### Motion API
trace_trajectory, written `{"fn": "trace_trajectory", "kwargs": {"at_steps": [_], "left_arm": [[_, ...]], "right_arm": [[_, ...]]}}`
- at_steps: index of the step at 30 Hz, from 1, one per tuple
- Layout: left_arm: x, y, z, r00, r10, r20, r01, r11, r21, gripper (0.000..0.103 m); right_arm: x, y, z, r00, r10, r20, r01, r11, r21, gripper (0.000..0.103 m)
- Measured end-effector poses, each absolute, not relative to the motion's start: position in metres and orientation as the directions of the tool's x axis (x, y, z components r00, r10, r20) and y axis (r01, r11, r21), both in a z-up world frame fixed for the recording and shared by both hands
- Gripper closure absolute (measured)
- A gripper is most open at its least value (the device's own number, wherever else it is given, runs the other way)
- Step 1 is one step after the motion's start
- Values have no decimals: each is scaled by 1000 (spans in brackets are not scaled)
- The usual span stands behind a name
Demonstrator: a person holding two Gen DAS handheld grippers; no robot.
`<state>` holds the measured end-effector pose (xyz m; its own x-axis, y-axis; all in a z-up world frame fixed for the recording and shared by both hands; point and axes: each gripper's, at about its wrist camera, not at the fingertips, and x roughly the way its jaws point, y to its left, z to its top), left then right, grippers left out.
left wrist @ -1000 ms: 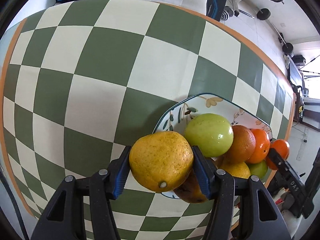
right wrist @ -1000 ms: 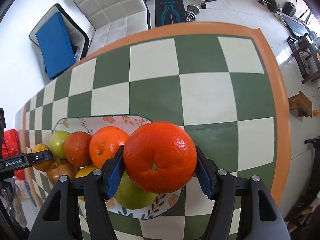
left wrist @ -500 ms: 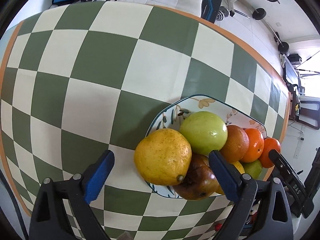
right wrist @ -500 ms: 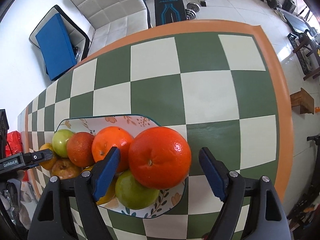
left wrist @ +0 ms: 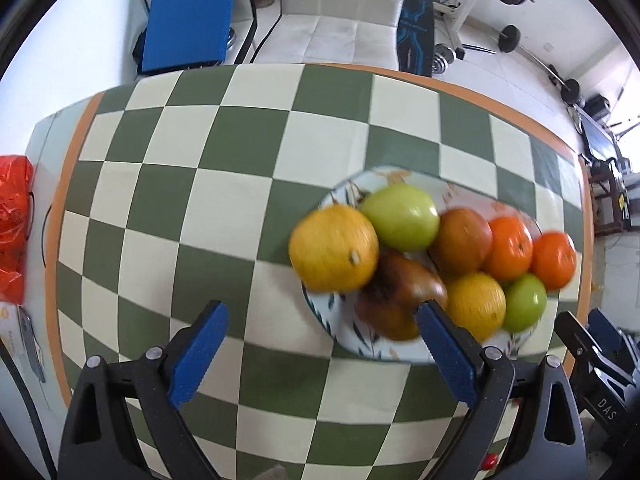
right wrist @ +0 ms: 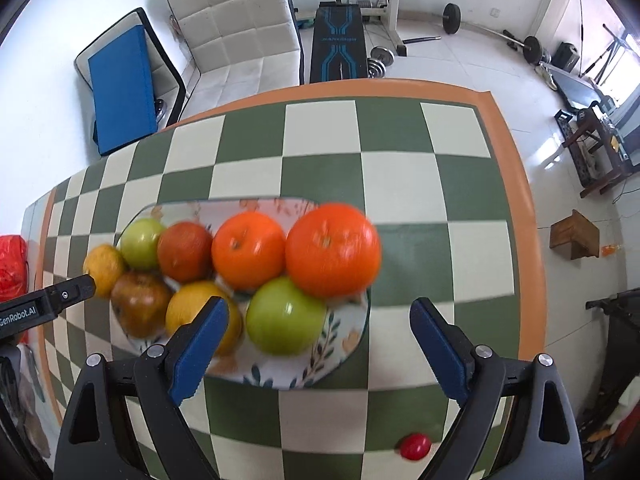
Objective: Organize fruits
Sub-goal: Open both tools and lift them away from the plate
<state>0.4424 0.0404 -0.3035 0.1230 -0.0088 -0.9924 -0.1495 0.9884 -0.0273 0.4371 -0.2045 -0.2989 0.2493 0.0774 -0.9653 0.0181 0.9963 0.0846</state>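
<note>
The floral plate (right wrist: 340,344) holds eight fruits on the checkered table (right wrist: 320,140): a large orange (right wrist: 333,250) at its right end, a yellow orange (left wrist: 334,248) at its left. The left gripper (left wrist: 322,350) and right gripper (right wrist: 318,346) hover near, jaws apart, holding nothing.

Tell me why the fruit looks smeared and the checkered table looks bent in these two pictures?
Left wrist view: the fisheye lens bows the checkered table, and motion blur smears the yellow orange and plate, while the left gripper stays sharp. Right wrist view: same curved distortion; the big orange is streaked, the right gripper crisp. Light is even daylight, without harsh glare.
</note>
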Motion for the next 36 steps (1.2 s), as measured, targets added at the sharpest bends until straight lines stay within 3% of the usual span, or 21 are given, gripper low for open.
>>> {"fn": "trace_trajectory", "kwargs": {"at_steps": [9, 36], "left_arm": [[396, 15, -259, 251, 25, -968, -83, 997, 4, 7], [261, -14, -97, 523, -8, -852, 8, 1000, -4, 7]], "right_arm": [[384, -202, -273, 303, 72, -950, 12, 997, 80, 9], [230, -205, -75, 585, 121, -802, -36, 992, 123, 9]]}}
